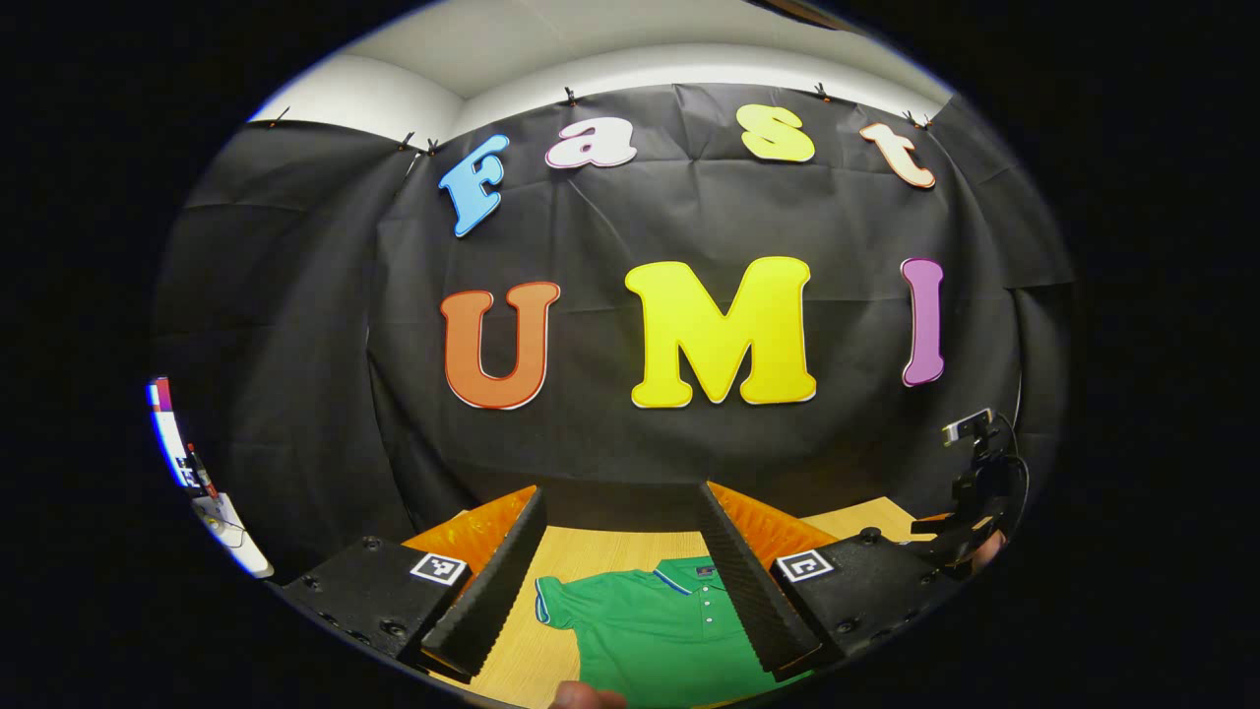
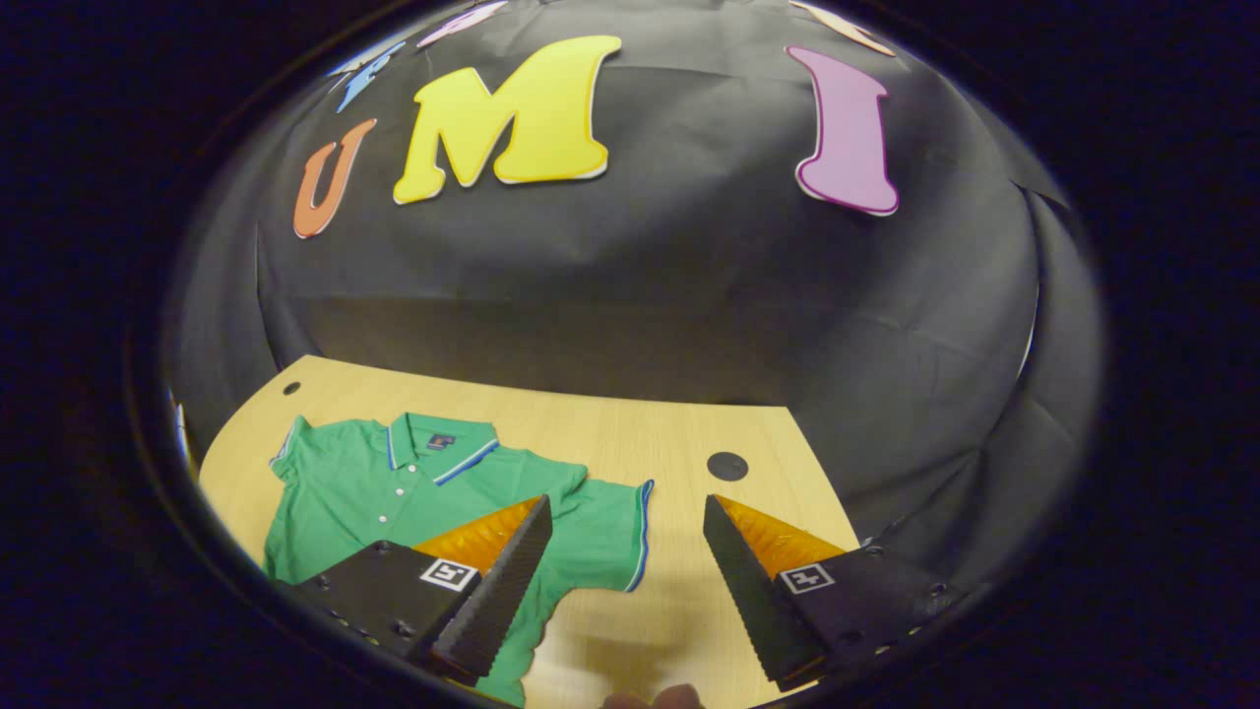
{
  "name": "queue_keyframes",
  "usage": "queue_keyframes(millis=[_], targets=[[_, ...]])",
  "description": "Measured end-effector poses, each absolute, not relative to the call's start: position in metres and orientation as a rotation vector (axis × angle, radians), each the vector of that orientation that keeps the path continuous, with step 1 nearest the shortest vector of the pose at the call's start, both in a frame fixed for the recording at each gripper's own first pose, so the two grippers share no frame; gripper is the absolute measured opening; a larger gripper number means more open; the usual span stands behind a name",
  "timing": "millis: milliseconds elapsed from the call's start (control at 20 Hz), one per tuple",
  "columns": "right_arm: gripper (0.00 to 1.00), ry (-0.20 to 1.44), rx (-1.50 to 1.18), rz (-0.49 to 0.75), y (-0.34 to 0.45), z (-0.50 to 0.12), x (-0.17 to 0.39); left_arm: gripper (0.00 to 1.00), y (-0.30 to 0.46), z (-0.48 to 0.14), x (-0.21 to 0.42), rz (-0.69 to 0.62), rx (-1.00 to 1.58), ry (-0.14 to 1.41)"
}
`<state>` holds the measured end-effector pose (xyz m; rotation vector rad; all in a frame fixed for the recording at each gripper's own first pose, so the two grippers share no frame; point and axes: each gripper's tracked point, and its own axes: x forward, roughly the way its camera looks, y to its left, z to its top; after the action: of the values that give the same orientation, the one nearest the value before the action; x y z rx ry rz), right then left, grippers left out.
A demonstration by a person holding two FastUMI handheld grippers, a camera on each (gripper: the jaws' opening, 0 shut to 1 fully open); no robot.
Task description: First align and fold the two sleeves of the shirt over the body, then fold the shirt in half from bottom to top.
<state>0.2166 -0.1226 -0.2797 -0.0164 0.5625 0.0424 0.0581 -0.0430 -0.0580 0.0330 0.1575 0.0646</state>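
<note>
Right gripper view takes in the most: a wooden table (image 2: 630, 433) against the booth's black wall, and on it a green shirt (image 2: 394, 492) lying flat, face up, collar toward the wall. Its right-hand sleeve (image 2: 605, 537) is spread out to the side on the bare wood — so by my reckoning no fold has been made yet; both sleeves and the bottom-to-top fold are all left to do. The right gripper (image 2: 625, 581) hangs above that sleeve, jaws wide apart, holding nothing.

Left gripper view shows the left gripper (image 1: 625, 576) wide open and empty too, up over the shirt's collar (image 1: 689, 573) and other sleeve (image 1: 553, 601).

Hard to make out: the shirt's hem — cut off at the bottom in both views. A small camera stand (image 1: 975, 473) sits at the far right edge, partly lost in the dark.
</note>
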Motion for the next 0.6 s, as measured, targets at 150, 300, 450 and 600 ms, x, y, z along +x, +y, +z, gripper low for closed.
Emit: queue_keyframes(millis=[150,300,450,600], targets=[[0.98,0.616,0.001,0.052,-0.122,-0.317,0.238,0.98,-0.044,-0.068,0.064,0.077,0.047,0.187],[0.96,0.667,0.004,0.037,-0.125,-0.349,0.254,0.98,-0.046,-0.076,0.065,0.082,0.047,0.209],[0.97,0.703,-0.005,0.056,-0.123,-0.37,0.261,0.98,-0.045,-0.083,0.064,0.091,0.059,0.229],[0.94,0.741,0.007,0.072,-0.12,-0.388,0.268,0.98,-0.041,-0.091,0.062,0.109,0.066,0.249]])
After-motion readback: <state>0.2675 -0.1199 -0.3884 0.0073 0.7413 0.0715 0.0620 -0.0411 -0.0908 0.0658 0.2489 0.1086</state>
